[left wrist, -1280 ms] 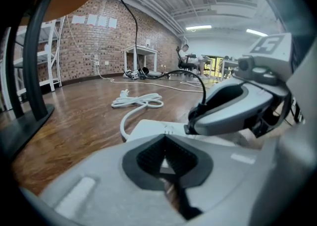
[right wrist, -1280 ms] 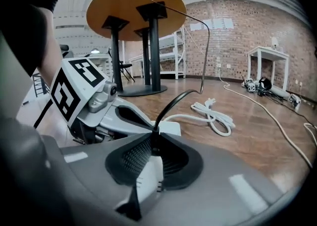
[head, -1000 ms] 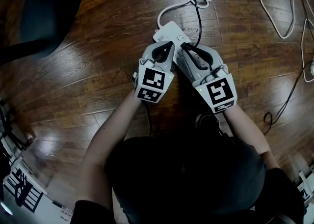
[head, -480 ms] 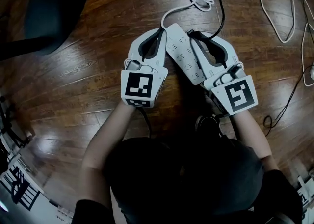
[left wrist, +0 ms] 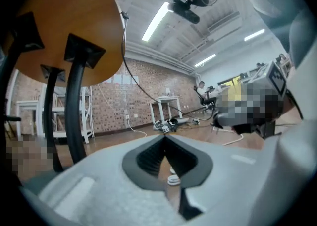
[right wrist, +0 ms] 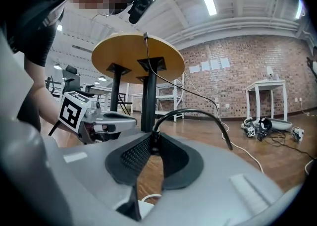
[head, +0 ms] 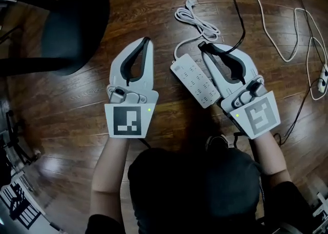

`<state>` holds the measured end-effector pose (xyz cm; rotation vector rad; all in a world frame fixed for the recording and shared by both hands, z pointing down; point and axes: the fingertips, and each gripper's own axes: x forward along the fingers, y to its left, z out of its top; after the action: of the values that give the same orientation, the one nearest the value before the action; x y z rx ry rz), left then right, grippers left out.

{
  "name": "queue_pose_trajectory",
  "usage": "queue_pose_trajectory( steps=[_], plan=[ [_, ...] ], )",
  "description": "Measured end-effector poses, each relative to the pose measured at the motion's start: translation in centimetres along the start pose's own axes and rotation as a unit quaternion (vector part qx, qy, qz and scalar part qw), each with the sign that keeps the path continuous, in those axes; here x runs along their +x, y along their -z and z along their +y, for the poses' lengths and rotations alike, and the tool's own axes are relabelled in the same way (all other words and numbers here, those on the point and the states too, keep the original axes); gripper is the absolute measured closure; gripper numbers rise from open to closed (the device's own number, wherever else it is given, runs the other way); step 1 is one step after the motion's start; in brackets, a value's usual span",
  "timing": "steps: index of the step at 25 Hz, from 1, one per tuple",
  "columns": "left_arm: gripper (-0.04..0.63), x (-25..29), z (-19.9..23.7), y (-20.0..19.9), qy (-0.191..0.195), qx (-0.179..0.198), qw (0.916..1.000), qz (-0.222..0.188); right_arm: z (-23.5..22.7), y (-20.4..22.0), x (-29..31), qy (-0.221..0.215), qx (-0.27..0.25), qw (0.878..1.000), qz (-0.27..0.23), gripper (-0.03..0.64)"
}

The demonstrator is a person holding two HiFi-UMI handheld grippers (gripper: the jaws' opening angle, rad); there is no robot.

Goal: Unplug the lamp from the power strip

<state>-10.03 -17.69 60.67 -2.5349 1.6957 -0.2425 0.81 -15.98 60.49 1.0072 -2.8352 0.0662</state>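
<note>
One black cord (right wrist: 189,110), cut off above, pinched in right gripper (right wrist: 153,141)

Nothing legible is showing in any view. The white marker cube (head: 127,121) on the left gripper (head: 146,39) is presenting only a black-and-white square code pattern, with no letters or numbers, and the matching cube (head: 256,115) on the right gripper (head: 201,46) is doing the same. Pale paper sheets (right wrist: 213,65) are hanging on the brick wall, too small to read. A white panel with black marks (head: 19,203) is lying blurred at the floor's edge. Any print on the white plastic power strip (head: 197,80) is staying too small to tell.
</note>
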Motion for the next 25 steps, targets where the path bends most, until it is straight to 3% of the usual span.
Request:
queue_pose_trajectory(
  steps=[3, 5, 10, 15, 21, 25],
  plan=[
    [0.592, -1.0, 0.7, -3.4, -0.001, 0.029, 0.9995, -0.008, 0.2, -3.5, -0.7, -0.003, -0.003, 1.000, 0.002, 0.561],
    [0.592, -2.0, 0.8, -7.1, -0.004, 0.029, 0.9994, -0.018, 0.6, -6.6, -1.5, -0.005, -0.001, 1.000, 0.006, 0.561],
    [0.592, -6.3, -1.3, -21.1, 0.002, 0.027, 0.9995, -0.017, 1.7, -15.1, -3.6, -0.013, 0.013, 1.000, 0.016, 0.561],
    [0.592, -8.8, -1.5, -23.8, -0.009, -0.033, 0.9988, 0.034, 3.5, -23.5, -6.1, -0.023, 0.047, 0.998, 0.026, 0.561],
    [0.592, -15.7, -0.9, -38.0, -0.059, -0.076, 0.9936, 0.058, 7.4, -36.0, -11.6, -0.050, 0.093, 0.993, 0.051, 0.561],
    [0.592, -16.7, 1.3, -44.1, -0.078, -0.069, 0.9935, 0.045, 8.3, -41.9, -11.6, -0.061, 0.093, 0.993, 0.048, 0.561]
  ],
)
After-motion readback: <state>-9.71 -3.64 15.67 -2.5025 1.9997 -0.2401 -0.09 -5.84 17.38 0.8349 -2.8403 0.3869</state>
